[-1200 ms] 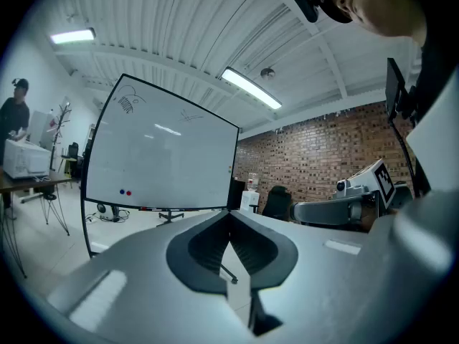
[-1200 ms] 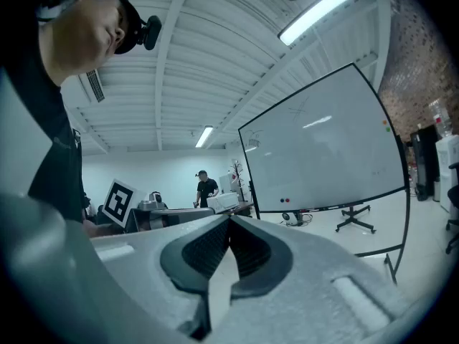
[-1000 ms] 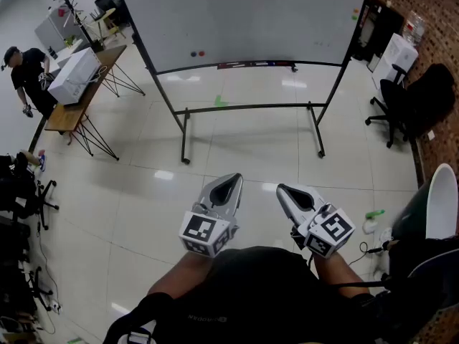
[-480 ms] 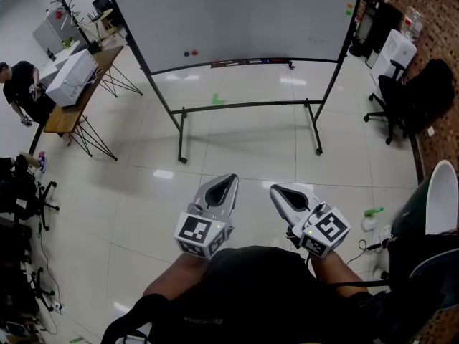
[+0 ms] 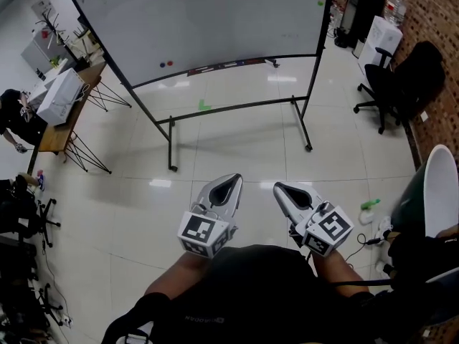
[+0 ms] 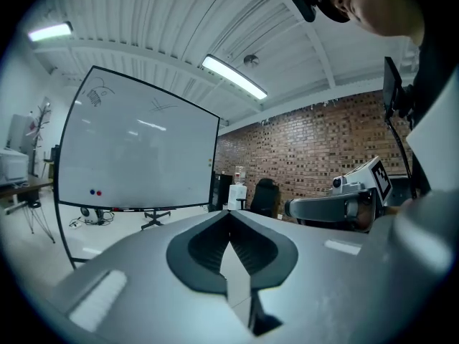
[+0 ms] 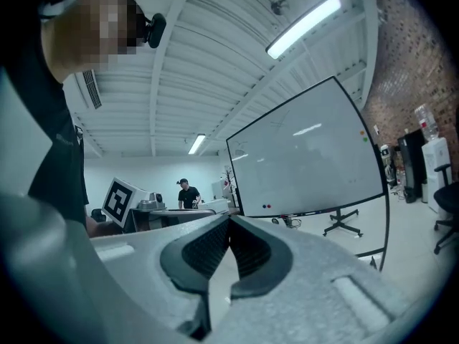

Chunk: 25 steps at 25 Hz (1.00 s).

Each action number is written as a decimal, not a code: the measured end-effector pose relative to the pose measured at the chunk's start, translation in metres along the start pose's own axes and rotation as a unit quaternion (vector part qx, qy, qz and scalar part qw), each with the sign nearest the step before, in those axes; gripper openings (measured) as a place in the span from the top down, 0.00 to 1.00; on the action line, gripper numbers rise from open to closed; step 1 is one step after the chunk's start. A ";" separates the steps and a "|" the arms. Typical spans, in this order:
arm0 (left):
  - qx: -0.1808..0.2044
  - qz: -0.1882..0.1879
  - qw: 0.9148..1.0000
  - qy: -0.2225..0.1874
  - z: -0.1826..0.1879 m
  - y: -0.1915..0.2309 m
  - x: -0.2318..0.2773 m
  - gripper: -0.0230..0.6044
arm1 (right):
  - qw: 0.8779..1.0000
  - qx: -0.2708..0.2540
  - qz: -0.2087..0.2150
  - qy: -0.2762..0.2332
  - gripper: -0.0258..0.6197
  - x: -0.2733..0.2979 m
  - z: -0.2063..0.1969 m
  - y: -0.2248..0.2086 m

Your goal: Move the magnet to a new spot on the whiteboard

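Red magnet (image 5: 170,63) on whiteboard (image 5: 215,20), far from fingers (image 5: 224,190)

The whiteboard (image 5: 215,20) runs off the top edge.

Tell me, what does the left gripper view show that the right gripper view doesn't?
Only the left gripper view shows the marker cube on the right claw. Only the right gripper view shows the cube on the left claw and a person in black far off. Both show the whiteboard with its blue and red magnets, ceiling lights, brick wall, and a shut, empty claw.
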<state>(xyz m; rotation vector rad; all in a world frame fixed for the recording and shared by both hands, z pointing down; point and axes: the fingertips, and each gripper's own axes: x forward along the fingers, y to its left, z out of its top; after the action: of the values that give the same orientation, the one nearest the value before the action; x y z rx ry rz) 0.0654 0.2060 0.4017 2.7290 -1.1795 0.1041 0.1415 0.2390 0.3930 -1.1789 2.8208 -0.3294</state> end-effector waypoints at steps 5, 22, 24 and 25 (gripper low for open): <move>-0.012 -0.011 1.000 -0.005 0.005 -0.039 0.051 0.94 | 1.000 0.002 -0.026 0.005 0.96 -0.044 0.003 -0.049; -0.008 -0.019 1.000 0.017 0.002 -0.017 0.143 0.94 | 0.999 0.023 -0.048 0.009 0.96 -0.029 0.009 -0.150; -0.011 -0.019 1.000 0.016 0.007 -0.001 0.160 0.94 | 0.998 0.019 -0.054 0.011 0.96 -0.012 0.014 -0.168; -0.010 -0.024 1.000 0.012 0.006 0.009 0.170 0.94 | 0.998 0.016 -0.056 0.012 0.96 -0.003 0.017 -0.177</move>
<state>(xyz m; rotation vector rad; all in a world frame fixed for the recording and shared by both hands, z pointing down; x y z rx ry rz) 0.1749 0.0770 0.4193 2.7292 -1.1031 0.1179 0.2690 0.1168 0.4152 -1.3374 2.7648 -0.3970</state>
